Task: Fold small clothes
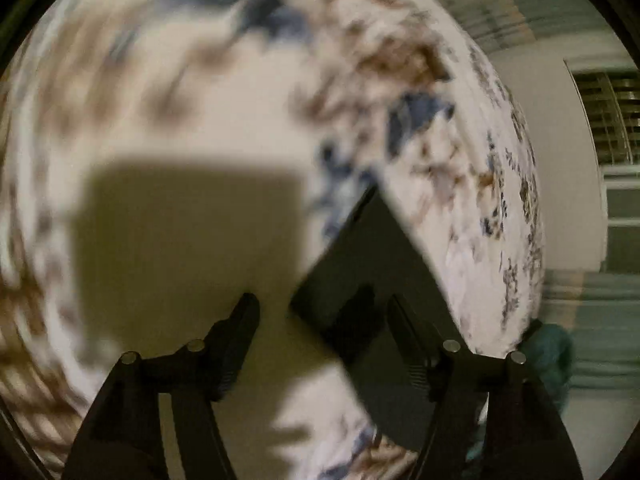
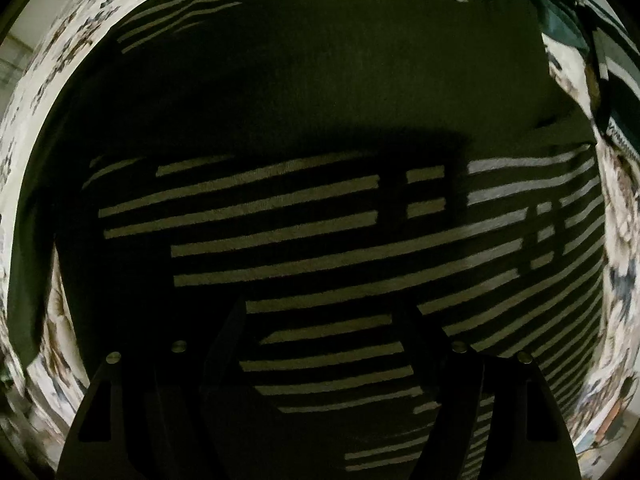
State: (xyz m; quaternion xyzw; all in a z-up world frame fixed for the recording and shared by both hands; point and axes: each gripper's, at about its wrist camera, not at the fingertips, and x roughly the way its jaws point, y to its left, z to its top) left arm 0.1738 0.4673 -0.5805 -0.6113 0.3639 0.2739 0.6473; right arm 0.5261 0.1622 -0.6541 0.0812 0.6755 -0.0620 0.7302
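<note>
A dark green garment with pale stripes lies spread on a floral bedspread and fills the right wrist view. My right gripper is open just above it, fingers spread wide, holding nothing. In the left wrist view a dark corner of the garment lies on the bedspread, between and just ahead of my left gripper's fingers. My left gripper is open, close over that corner. The view is blurred.
The bed's edge curves down the right side of the left wrist view, with a white wall and a vent beyond. A teal cloth sits past the edge. More teal fabric lies at the top right of the right wrist view.
</note>
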